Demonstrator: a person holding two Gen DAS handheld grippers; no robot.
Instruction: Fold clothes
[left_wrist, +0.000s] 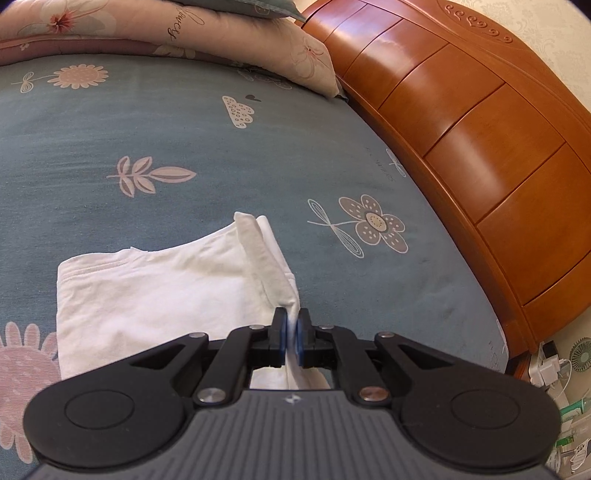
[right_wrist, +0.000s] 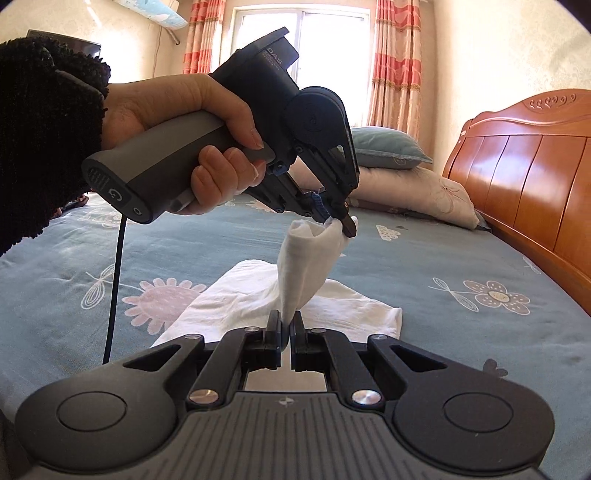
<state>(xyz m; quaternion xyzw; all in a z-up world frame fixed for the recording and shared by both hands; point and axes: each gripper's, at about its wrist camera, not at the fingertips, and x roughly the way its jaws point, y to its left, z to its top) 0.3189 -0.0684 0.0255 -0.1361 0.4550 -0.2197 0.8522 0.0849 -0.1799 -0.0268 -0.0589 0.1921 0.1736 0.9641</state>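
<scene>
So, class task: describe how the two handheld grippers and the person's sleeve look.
Both grippers, left gripper and right gripper, have black linkage arms, silver rivets, round black hubs and ribbed grey bodies. The left has a grey handle, a black cable and blue-padded jaws. The sleeve is fuzzy black.

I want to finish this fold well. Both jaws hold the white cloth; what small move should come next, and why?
Probably carry both grippers, left and right, across and lower the lifted edge onto the cloth still flat on the bed: both are shut on that edge, which hangs raised.
</scene>
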